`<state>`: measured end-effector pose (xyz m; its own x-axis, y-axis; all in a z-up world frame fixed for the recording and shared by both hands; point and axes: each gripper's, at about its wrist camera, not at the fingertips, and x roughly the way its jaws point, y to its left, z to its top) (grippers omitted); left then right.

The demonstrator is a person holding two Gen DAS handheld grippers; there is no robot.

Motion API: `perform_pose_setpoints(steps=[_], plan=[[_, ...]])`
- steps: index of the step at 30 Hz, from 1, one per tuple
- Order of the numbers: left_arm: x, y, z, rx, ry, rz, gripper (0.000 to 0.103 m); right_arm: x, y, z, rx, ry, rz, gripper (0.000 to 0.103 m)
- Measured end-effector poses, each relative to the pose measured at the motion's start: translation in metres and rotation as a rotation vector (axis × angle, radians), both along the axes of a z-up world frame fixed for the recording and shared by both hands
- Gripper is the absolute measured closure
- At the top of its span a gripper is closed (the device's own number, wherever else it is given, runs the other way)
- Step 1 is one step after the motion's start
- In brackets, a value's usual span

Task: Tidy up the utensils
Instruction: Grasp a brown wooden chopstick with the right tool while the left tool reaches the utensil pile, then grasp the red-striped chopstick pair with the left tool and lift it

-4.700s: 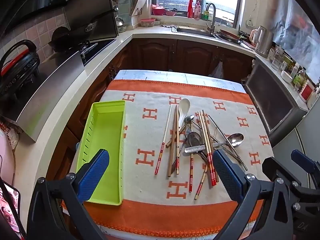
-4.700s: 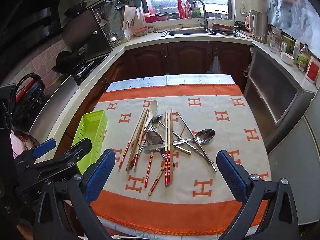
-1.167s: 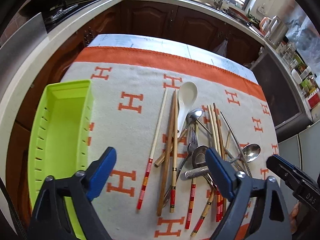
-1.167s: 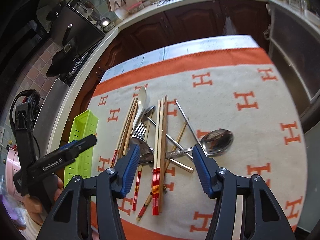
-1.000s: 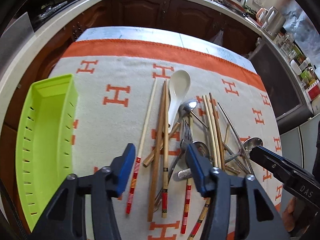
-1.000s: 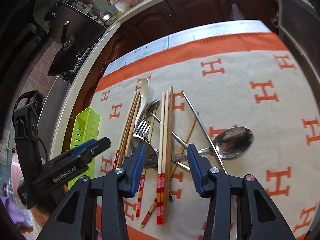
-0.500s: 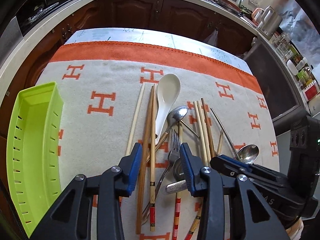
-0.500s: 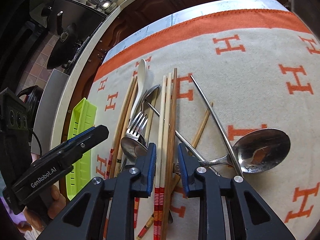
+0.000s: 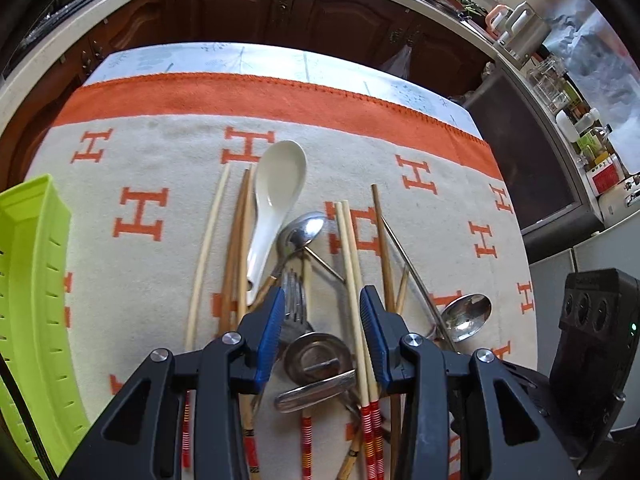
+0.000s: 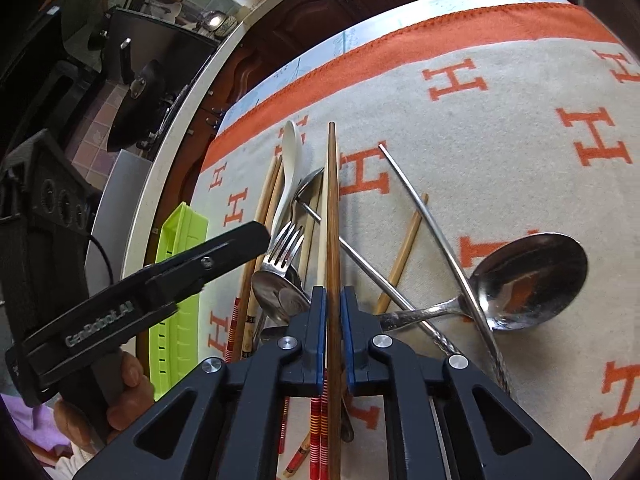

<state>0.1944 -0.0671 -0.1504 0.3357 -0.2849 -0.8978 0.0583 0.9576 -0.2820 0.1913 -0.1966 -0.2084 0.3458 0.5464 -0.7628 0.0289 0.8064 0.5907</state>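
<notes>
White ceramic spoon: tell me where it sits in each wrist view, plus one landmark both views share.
Left wrist: white ceramic spoon upper centre, bowl far, handle running toward the left claw.
Right wrist: white ceramic spoon left of centre, edge-on, beyond the fork.
Shared landmark: green tray, left of the pile.

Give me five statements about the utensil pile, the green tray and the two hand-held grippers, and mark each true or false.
1. The green tray has no utensils in the part that shows. True.
2. The white spoon lies inside the tray. False: it lies on the cloth among the chopsticks.
3. The right hand-held gripper has chopsticks between its closing jaws. True.
4. The left hand-held gripper is clamped on the fork. False: its jaws stand apart over the fork and a metal spoon, not pressing on either.
5. The large metal spoon sits left of the fork in the right wrist view. False: it sits to the right.
</notes>
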Motion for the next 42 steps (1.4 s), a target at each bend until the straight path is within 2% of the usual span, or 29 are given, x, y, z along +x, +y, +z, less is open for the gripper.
perform_pose_setpoints(steps=[5, 7, 10, 18, 26, 31, 42], plan=[[0.010, -0.012, -0.013, 0.001, 0.041, -0.002, 0.066, -0.012, -0.021, 0.009, 0.032, -0.009, -0.048, 0.095], [0.012, -0.015, -0.018, 0.007, 0.057, 0.001, 0.080, -0.016, -0.028, 0.010, 0.036, -0.010, -0.059, 0.095], [0.014, -0.016, -0.027, 0.005, 0.086, 0.011, 0.085, -0.022, -0.035, 0.009, 0.039, -0.007, -0.069, 0.095], [0.016, -0.019, -0.034, 0.005, 0.111, 0.017, 0.086, -0.032, -0.047, 0.002, 0.052, 0.007, -0.083, 0.095], [0.011, -0.019, -0.020, -0.030, 0.101, -0.002, 0.086, -0.036, -0.050, 0.001, 0.051, 0.010, -0.084, 0.095], [0.009, -0.031, -0.025, -0.012, 0.121, -0.038, 0.086, -0.039, -0.051, 0.000, 0.049, 0.012, -0.085, 0.095], [0.009, -0.035, -0.028, -0.001, 0.137, -0.049, 0.086, -0.044, -0.057, 0.000, 0.052, 0.019, -0.090, 0.095]])
